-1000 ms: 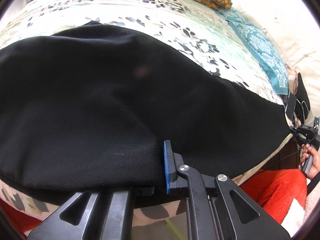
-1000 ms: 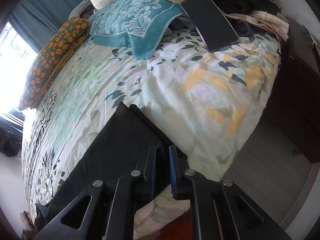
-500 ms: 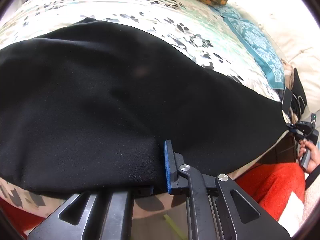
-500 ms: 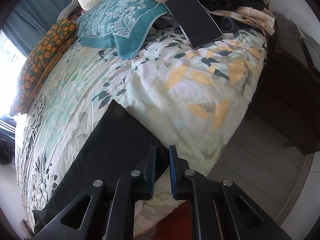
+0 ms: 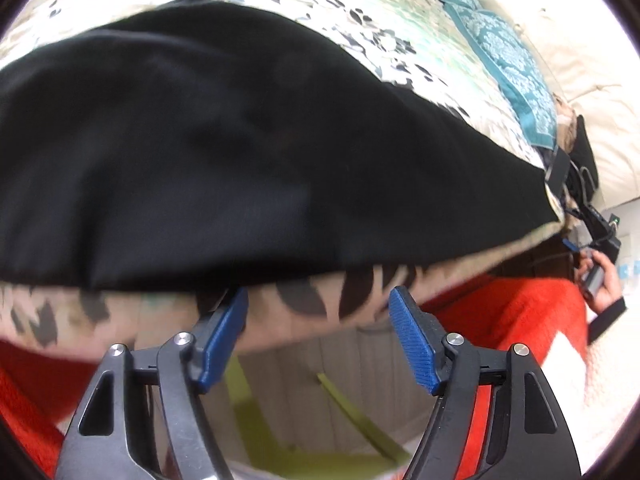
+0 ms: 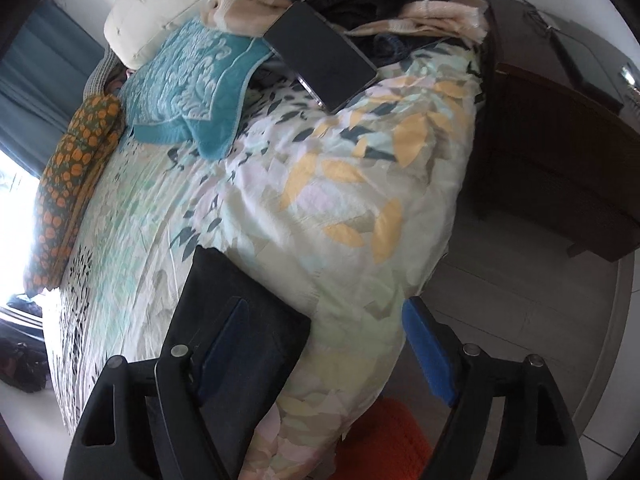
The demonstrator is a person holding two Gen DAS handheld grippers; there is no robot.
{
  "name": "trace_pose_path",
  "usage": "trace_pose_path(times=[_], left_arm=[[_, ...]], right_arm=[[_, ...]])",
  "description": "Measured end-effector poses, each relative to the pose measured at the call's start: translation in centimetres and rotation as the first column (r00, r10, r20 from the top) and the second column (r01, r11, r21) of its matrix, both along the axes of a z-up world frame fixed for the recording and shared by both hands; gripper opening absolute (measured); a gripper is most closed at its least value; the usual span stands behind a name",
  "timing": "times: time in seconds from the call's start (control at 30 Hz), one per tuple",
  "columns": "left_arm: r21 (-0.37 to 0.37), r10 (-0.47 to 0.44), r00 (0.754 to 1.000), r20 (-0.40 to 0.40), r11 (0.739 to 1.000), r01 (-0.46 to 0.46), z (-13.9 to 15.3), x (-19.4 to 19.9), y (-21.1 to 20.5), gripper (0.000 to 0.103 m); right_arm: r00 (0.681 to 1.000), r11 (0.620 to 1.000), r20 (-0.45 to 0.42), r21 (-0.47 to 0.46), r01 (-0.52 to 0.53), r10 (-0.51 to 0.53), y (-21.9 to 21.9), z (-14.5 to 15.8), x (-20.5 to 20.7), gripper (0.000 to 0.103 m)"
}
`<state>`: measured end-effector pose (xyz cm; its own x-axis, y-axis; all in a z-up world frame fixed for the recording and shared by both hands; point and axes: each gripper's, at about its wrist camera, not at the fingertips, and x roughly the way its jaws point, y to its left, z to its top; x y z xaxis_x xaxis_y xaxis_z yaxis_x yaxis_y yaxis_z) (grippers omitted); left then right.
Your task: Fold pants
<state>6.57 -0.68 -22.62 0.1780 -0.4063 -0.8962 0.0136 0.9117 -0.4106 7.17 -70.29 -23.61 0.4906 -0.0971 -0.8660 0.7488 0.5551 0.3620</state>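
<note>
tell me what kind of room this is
Most likely a bedroom in a home. A bed with a leaf-print bedspread fills the view, pillows are piled at its head, and a dark wooden nightstand stands beside it. Black pants lie on the bed.

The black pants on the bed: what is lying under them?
The black pants lie flat on a leaf-patterned bedsheet, which shows all around them. Whether anything else is beneath cannot be seen; the cloth covers it.
</note>
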Motion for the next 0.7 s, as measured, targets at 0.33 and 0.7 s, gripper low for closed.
trace_pose_path(times=[0.33, 0.7], left_arm=[[0.234, 0.145, 0.948, 0.284, 0.948, -0.215, 2.3, 3.3, 9.5, 0.08], [0.473, 0.144, 0.961, 0.234, 0.847, -0.243, -1.0, 3.5, 11.0, 0.078]], right_arm=[[0.927, 0.904, 0.086, -0.274, -0.329, 0.364, 13.2, 8.7, 0.6, 0.086], [0.391, 0.381, 0.002, -0.229, -0.896, 0.921, 44.0, 0.7, 2.4, 0.086]])
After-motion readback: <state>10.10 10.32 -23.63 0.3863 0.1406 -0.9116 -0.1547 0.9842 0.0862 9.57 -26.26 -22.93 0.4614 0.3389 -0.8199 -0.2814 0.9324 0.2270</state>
